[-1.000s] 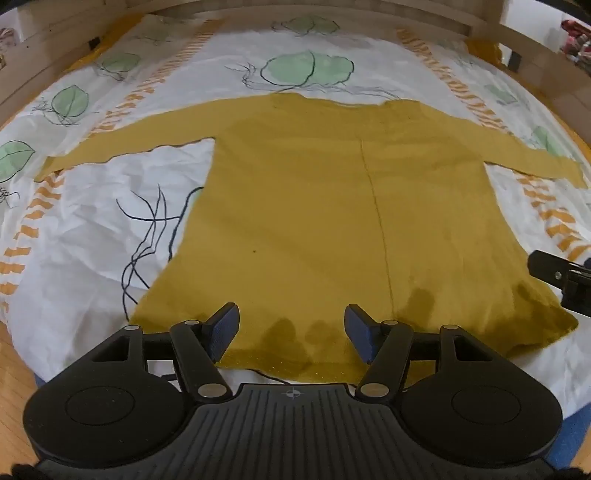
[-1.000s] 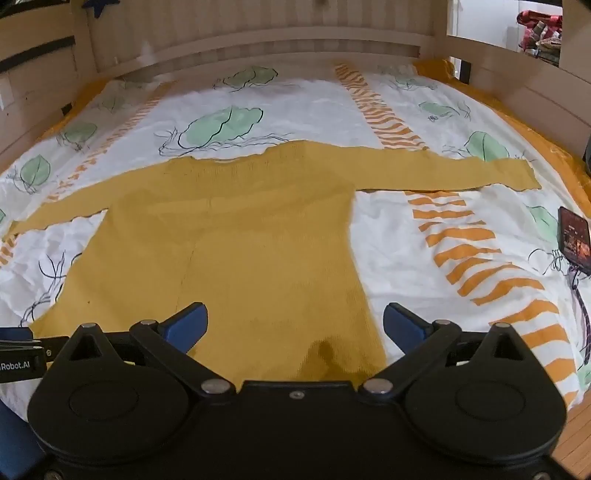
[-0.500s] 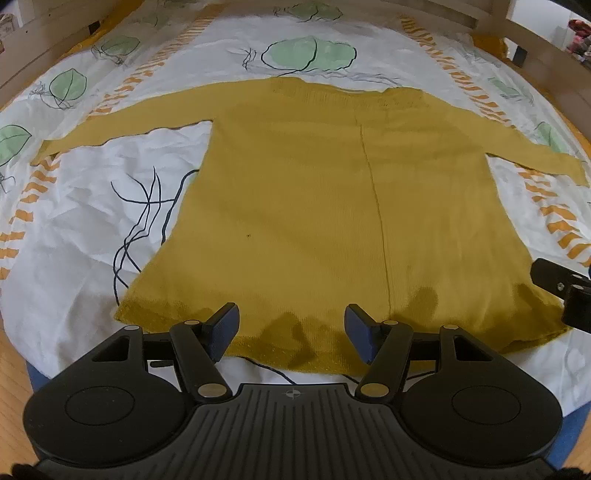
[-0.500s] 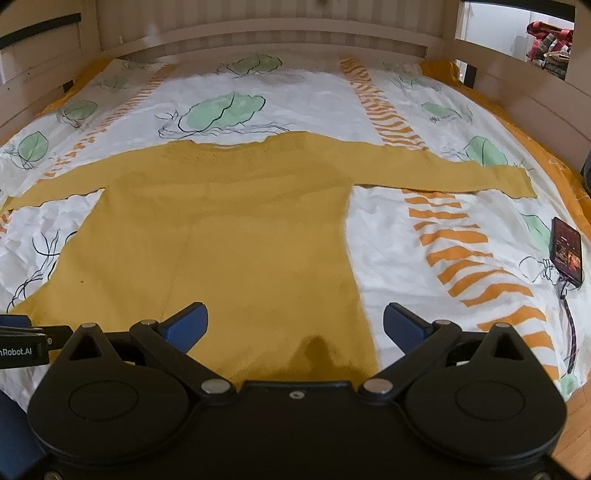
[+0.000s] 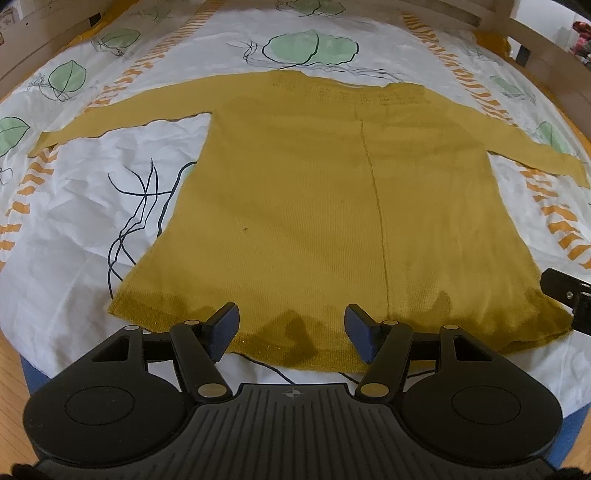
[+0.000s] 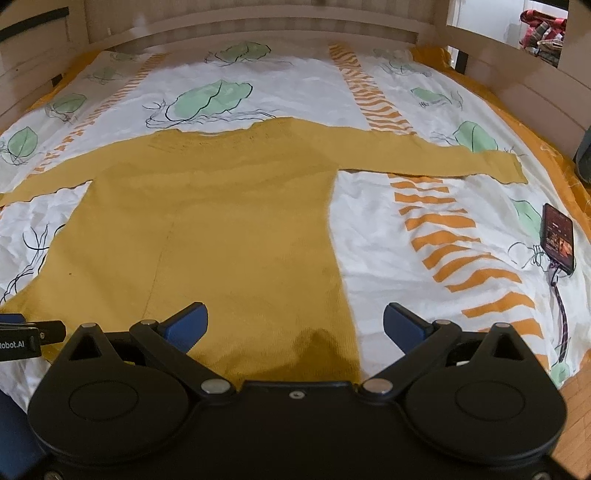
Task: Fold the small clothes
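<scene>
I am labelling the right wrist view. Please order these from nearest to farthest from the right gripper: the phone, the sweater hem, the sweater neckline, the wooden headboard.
1. sweater hem, directly below the right gripper
2. phone, off to the right
3. sweater neckline, ahead, mid-bed
4. wooden headboard, far end

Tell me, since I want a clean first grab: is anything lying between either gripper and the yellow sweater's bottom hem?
Nothing visible. The left gripper and right gripper are both open just above the yellow sweater hem, with only bedsheet around it. The phone lies well aside.
</scene>
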`<state>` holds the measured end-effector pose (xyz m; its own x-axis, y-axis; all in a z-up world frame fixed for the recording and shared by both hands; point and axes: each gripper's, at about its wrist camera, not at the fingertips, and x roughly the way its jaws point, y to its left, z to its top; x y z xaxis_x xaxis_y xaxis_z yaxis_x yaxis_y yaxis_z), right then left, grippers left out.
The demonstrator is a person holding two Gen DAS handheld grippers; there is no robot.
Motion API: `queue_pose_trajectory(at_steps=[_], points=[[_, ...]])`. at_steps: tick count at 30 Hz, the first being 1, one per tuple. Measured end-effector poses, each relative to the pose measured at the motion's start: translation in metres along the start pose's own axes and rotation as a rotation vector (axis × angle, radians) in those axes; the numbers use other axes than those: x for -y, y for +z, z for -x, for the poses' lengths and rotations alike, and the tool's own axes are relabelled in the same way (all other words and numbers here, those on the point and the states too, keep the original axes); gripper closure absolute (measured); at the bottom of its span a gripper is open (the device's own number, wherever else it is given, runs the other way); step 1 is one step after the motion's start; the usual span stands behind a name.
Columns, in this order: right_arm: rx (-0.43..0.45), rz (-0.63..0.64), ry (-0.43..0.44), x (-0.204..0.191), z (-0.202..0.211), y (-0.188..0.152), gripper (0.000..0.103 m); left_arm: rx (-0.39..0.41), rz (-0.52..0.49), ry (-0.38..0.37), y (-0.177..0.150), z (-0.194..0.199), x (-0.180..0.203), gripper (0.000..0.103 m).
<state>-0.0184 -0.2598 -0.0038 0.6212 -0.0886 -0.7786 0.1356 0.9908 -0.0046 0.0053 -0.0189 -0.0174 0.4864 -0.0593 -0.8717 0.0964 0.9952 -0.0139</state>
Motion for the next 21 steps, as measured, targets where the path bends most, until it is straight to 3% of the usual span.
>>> queue_pose_trajectory(at_steps=[21], points=[[-0.012,-0.006,0.006,-0.0022,-0.0033,-0.0007,0.003,0.0,0.004,0.0,0.0005,-0.0004,-0.0007,0.042]])
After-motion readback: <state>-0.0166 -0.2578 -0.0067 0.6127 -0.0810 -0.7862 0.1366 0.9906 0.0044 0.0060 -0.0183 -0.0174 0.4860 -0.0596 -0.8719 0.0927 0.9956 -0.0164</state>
